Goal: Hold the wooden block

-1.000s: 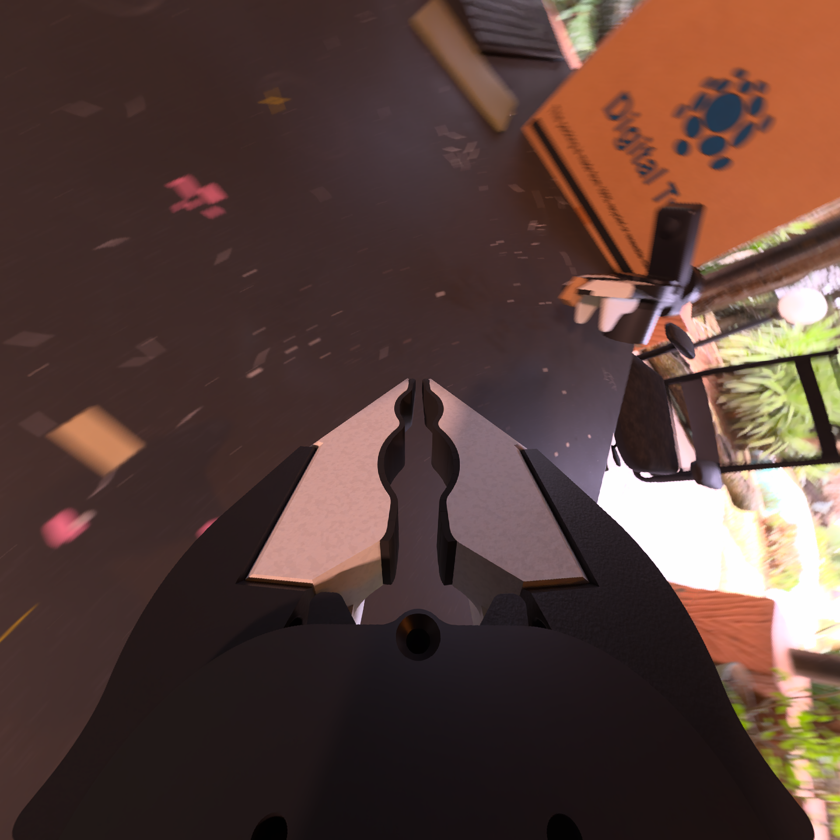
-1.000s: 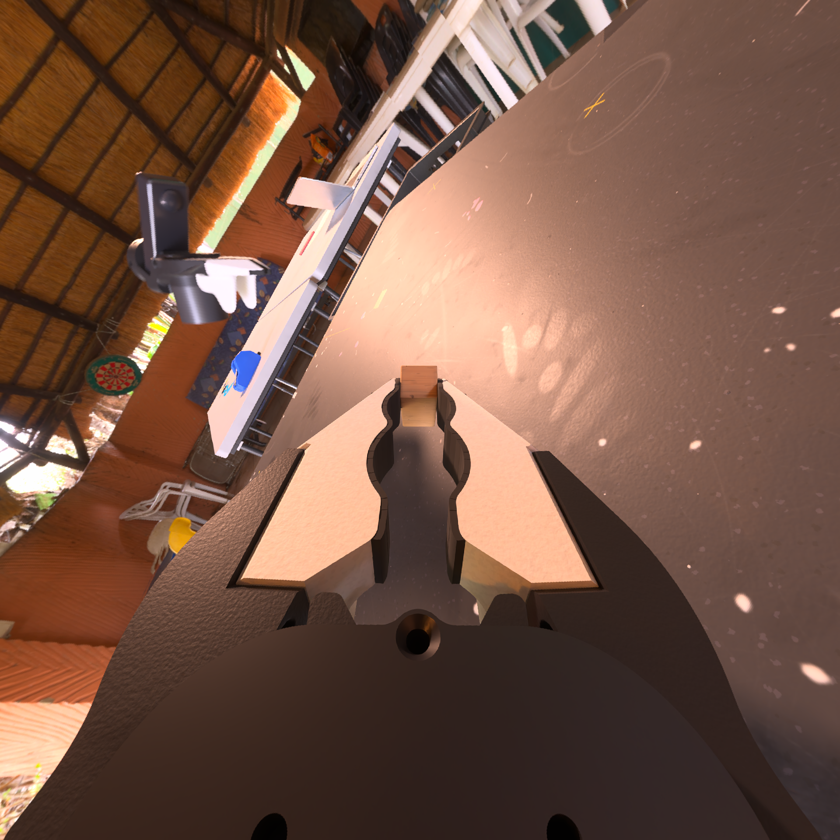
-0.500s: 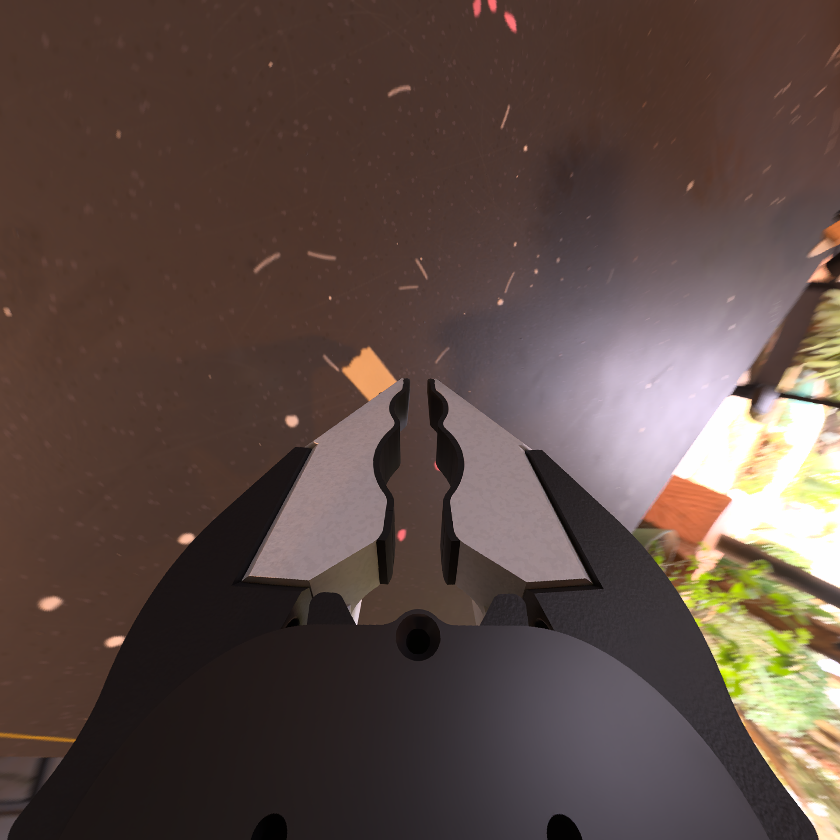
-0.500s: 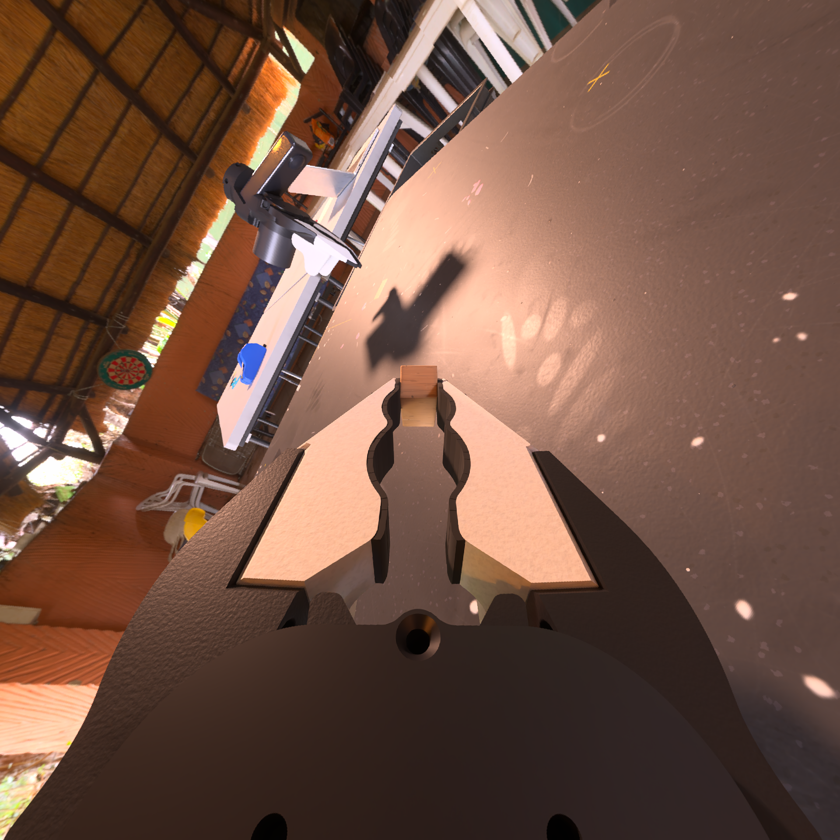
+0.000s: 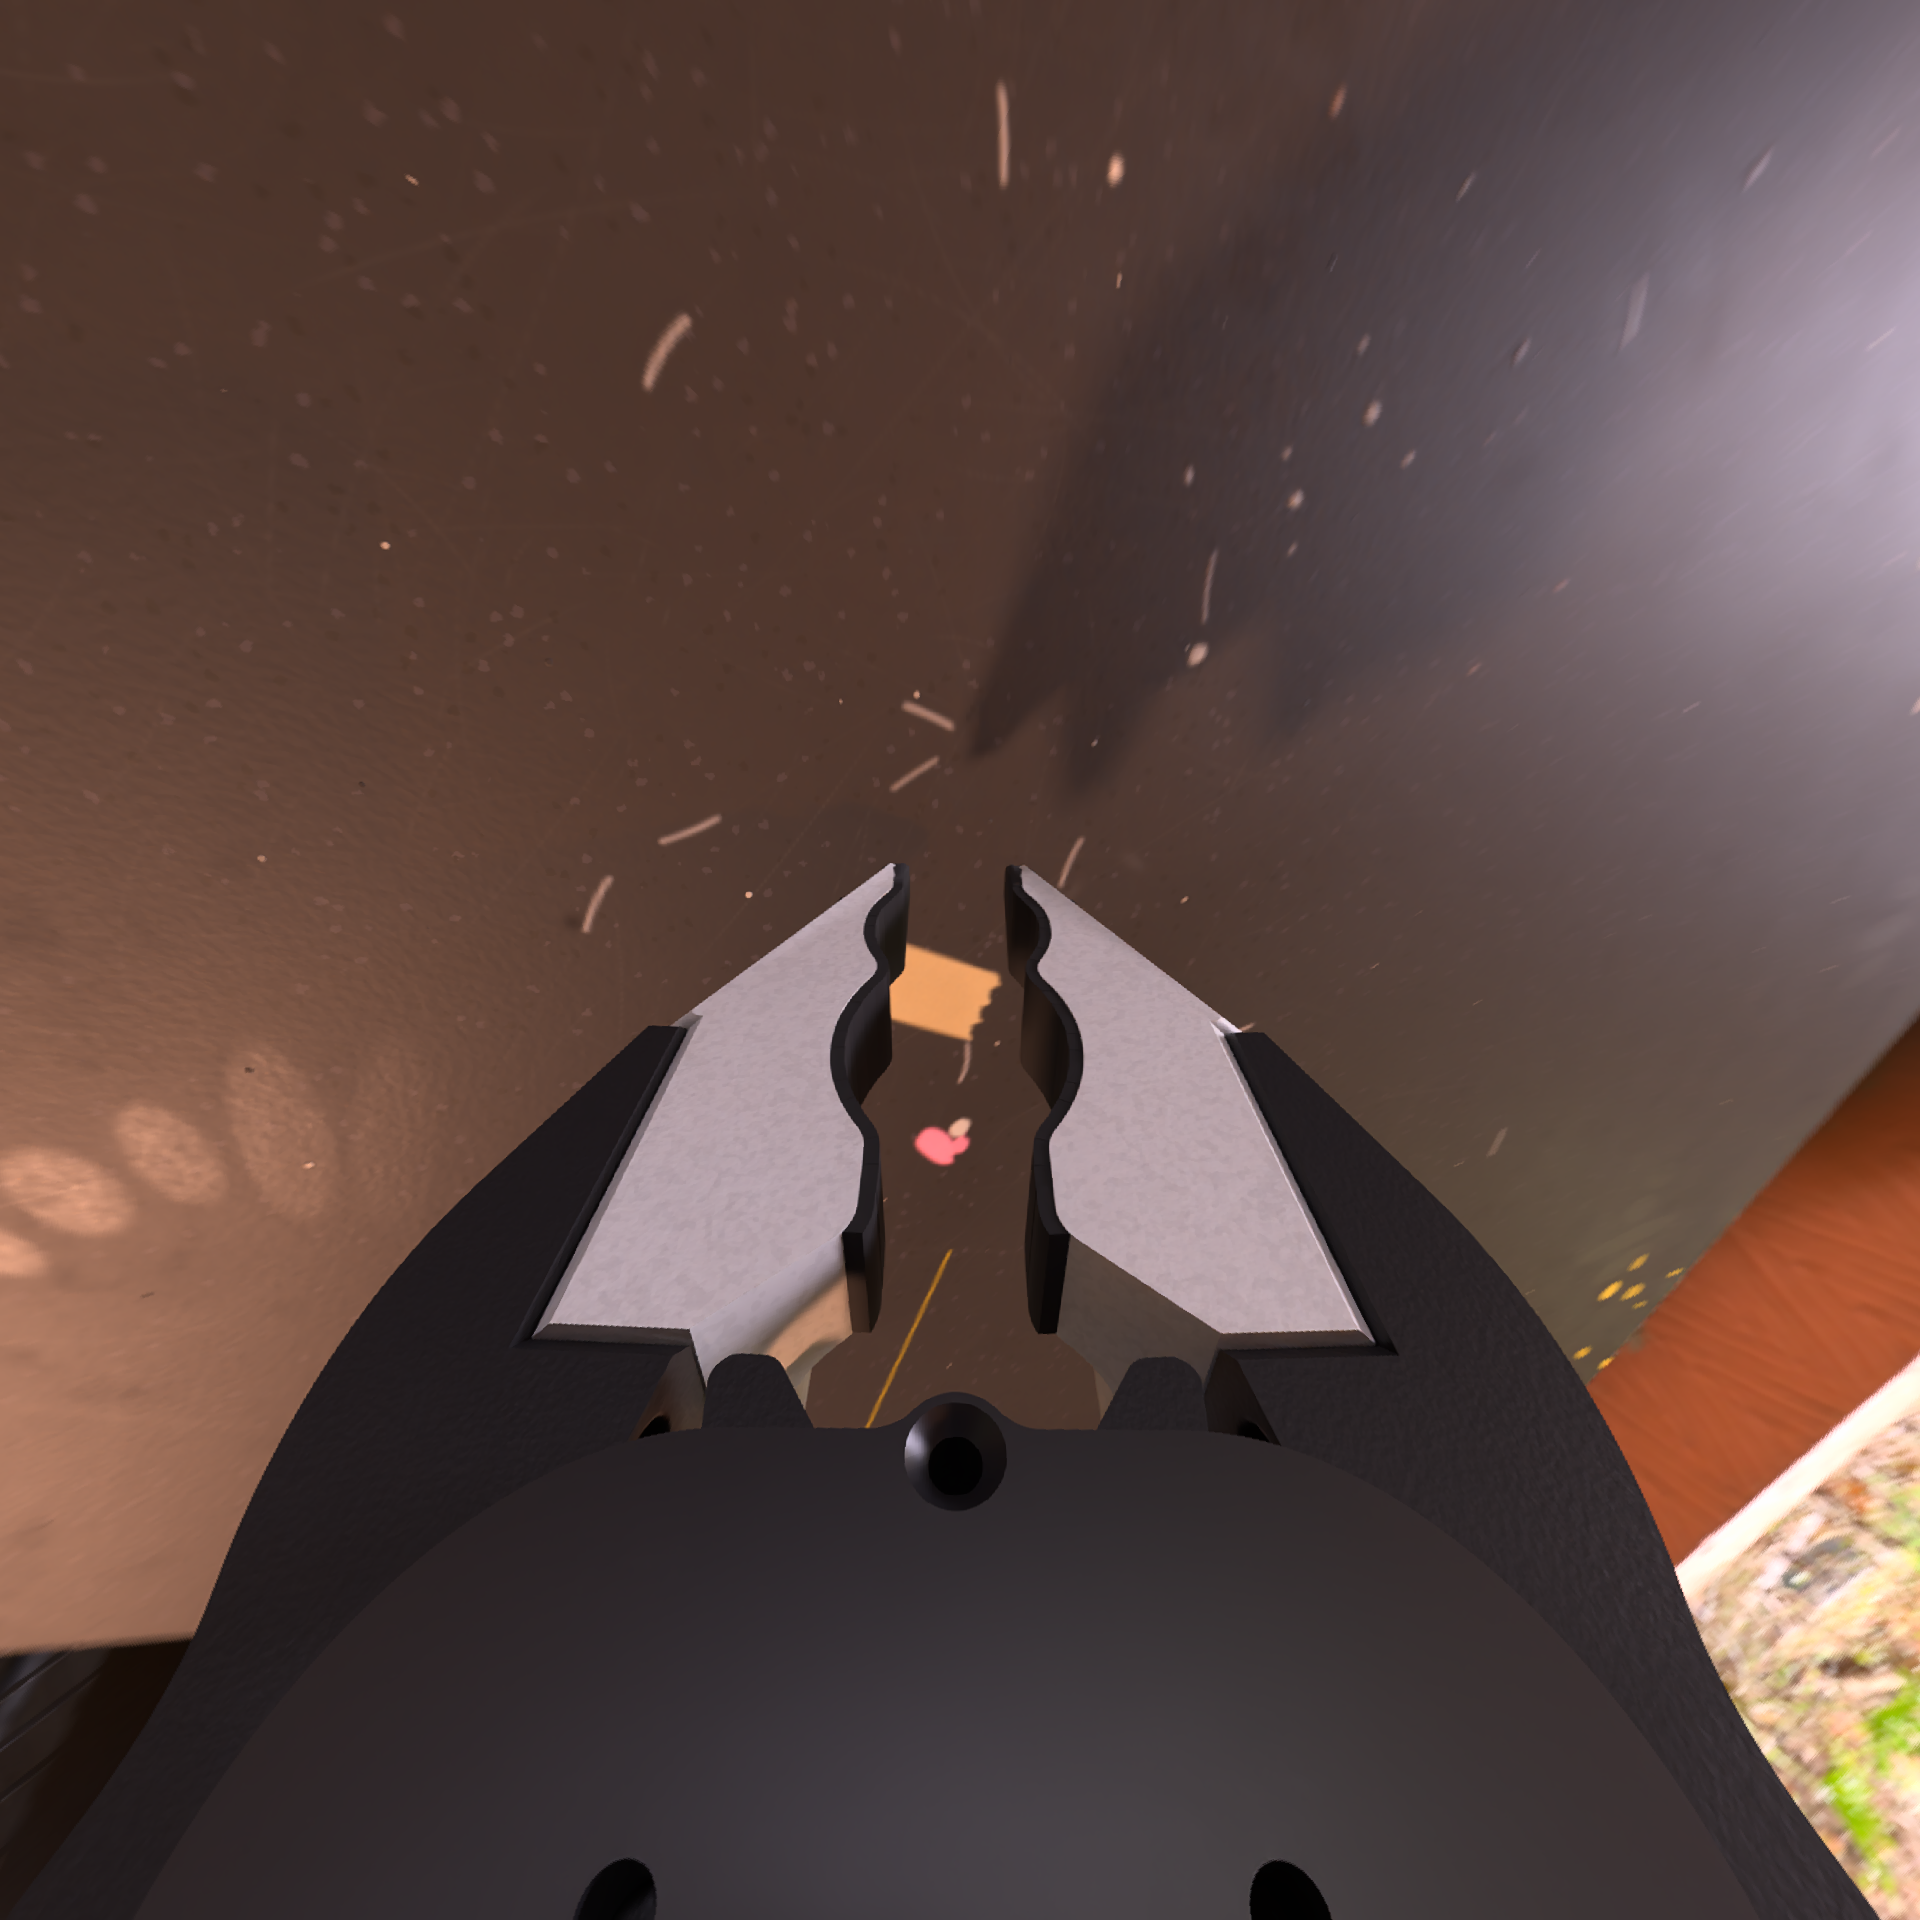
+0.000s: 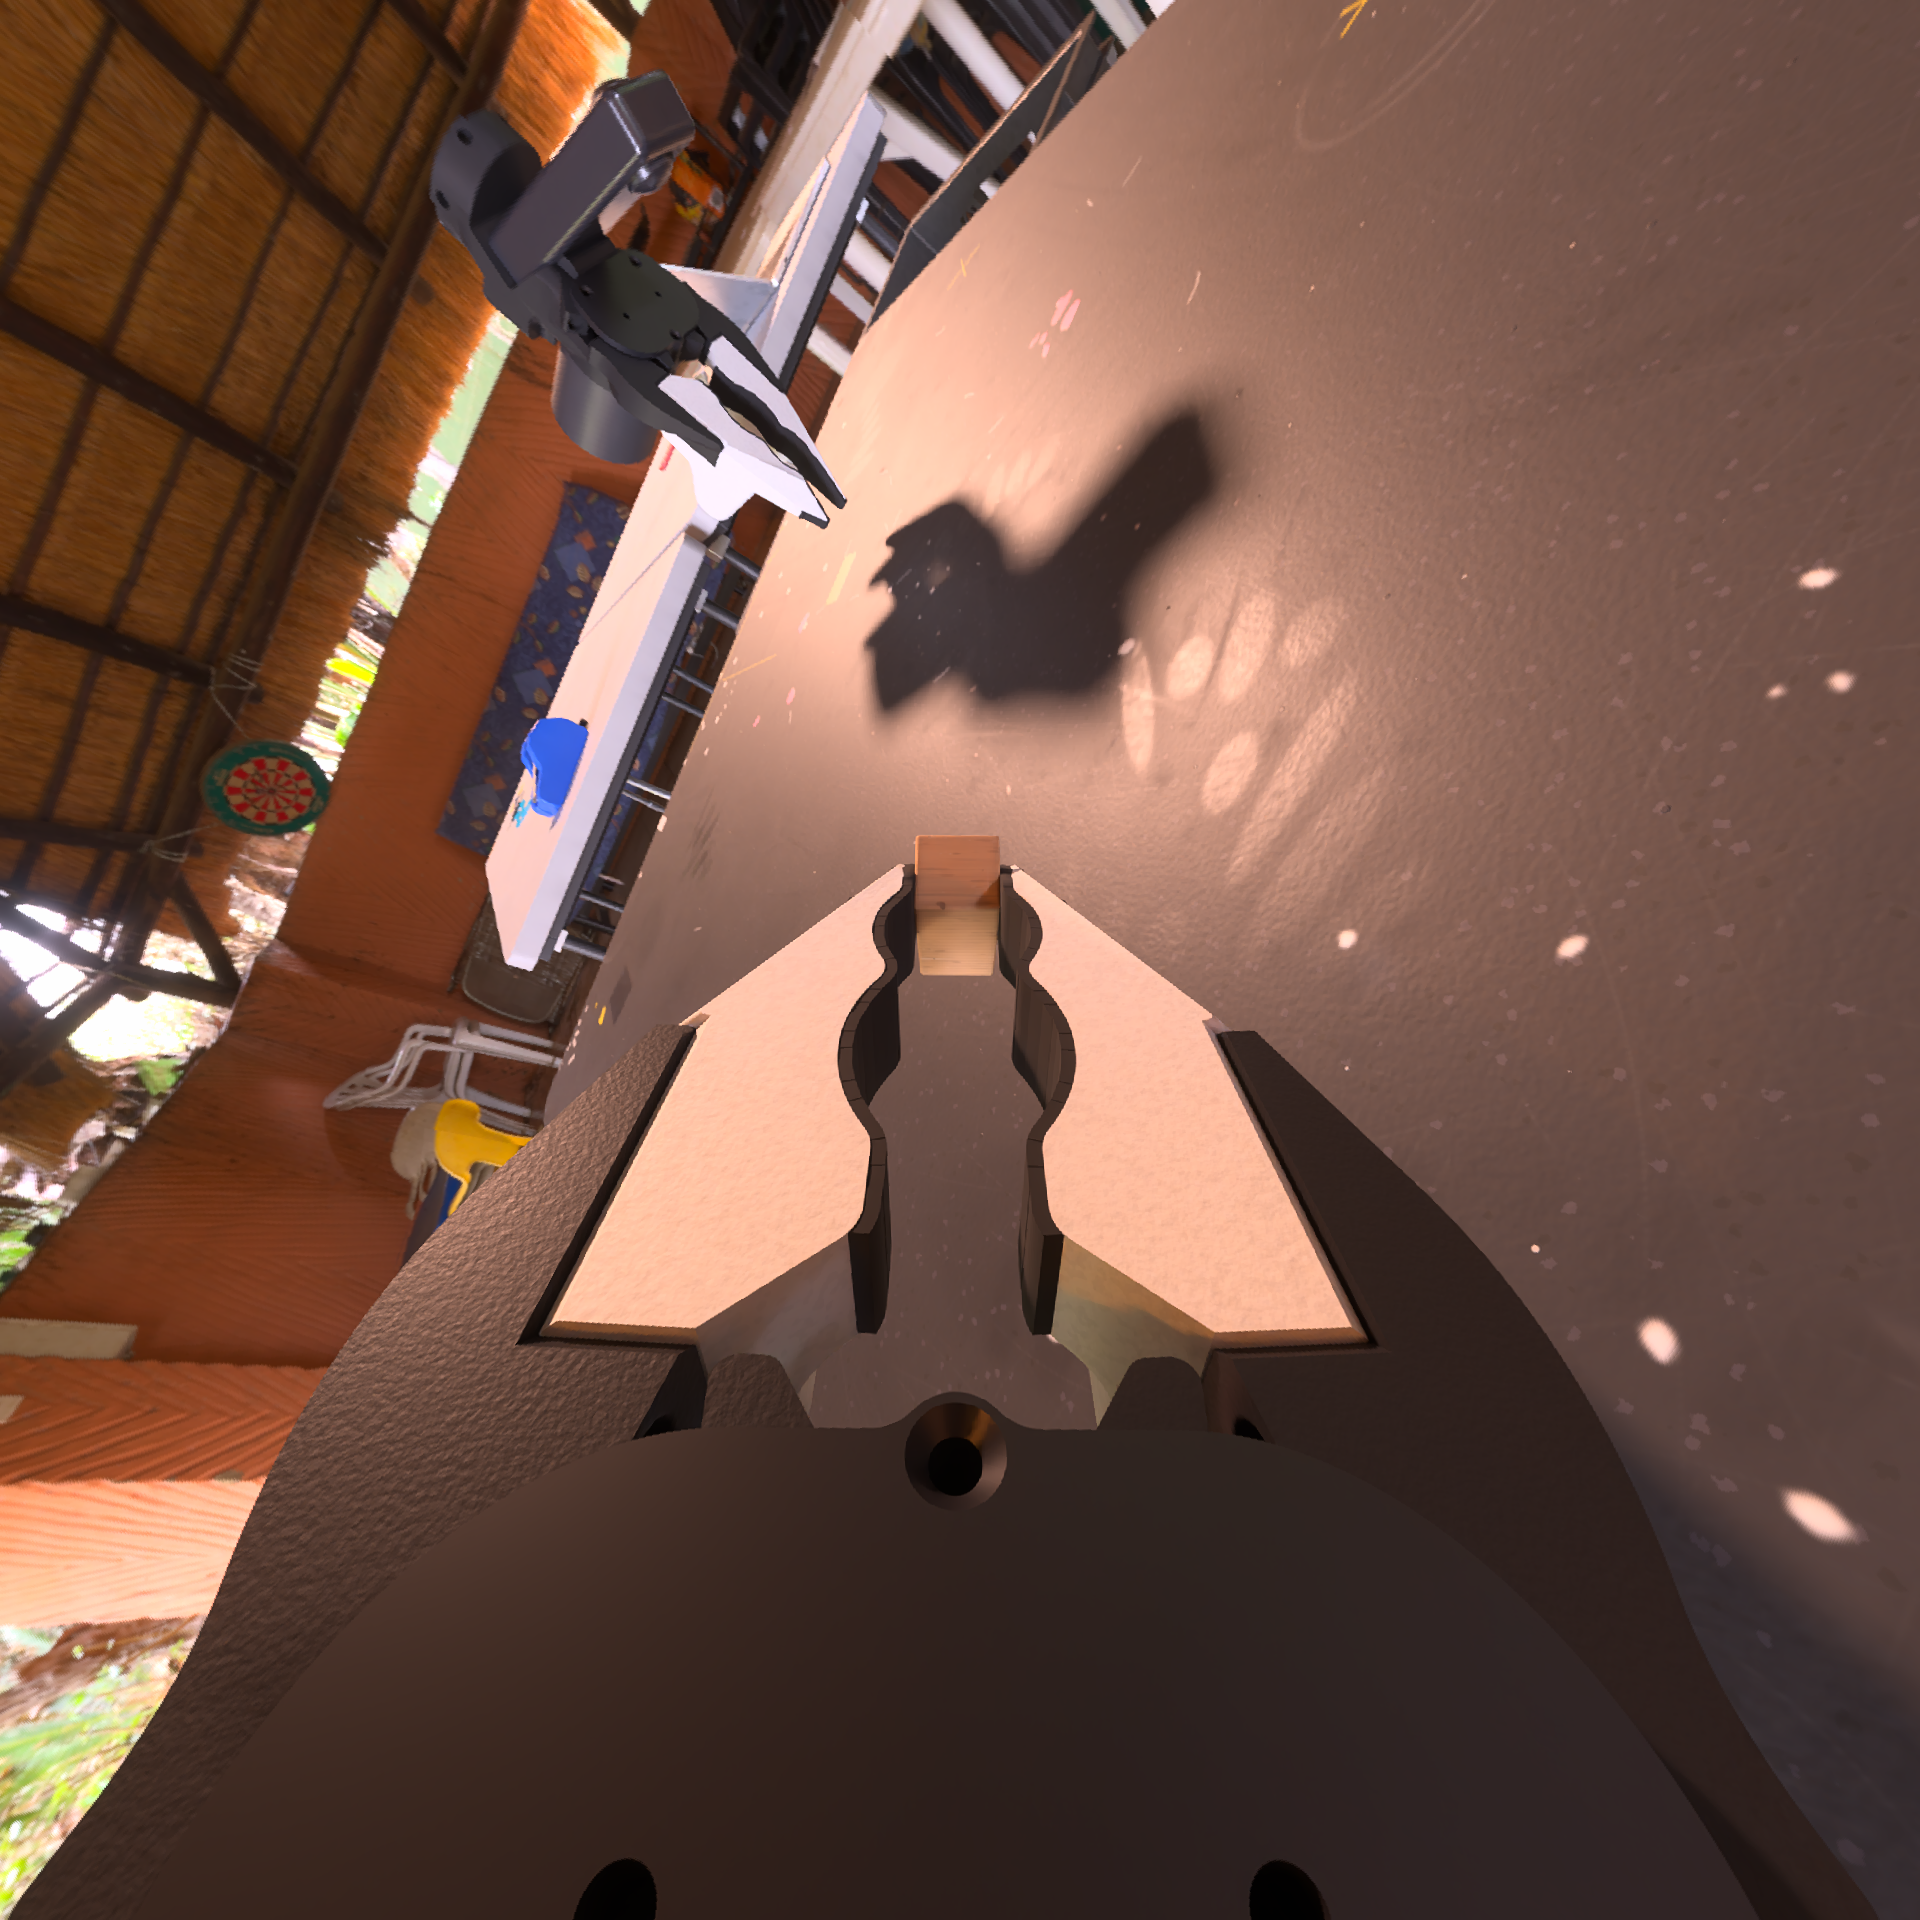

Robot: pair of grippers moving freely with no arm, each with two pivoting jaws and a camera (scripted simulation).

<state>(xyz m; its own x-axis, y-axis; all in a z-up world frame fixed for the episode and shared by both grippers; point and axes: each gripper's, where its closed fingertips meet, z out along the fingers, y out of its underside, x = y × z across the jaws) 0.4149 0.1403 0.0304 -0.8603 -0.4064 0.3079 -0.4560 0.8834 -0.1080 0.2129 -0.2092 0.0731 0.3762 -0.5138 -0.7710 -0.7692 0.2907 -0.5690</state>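
left fingers (image 5: 954, 883): parted by a narrow gap, wider than 0.5 s ago, when they were almost shut; nothing between them, pointing down at the surface. In the right wrist view this gripper (image 6: 764, 436) hangs above the surface, nearer the block than 1.0 s ago.
right fingers (image 6: 956, 883): closed onto the wooden block (image 6: 956, 904), tips pressing both side faces; same grip as 1.0 s and 0.5 s ago.
surface (image 5: 416, 520): dark brown, speckled; wide and bare around the block. Left gripper's shadow (image 6: 1039, 582) now large on it; absent 1.0 s ago.
wooden block: pale, small, pinched at the very tips of the right fingers, far end poking past them. Cannot tell if it is lifted or resting on the surface.
tan patch (image 5: 940, 992): seen through the left fingers' gap, flat on the surface; has slid from beside the left finger into the gap since 0.5 s ago. Cannot tell what it is.
pink speck (image 5: 940, 1143): mark on the surface below the patch.
meaning: hold looks achieved and steady on the right side; the left is moving in and opening, possibly for a second grip. Tip-only pinch, so a bump could twist the block out.
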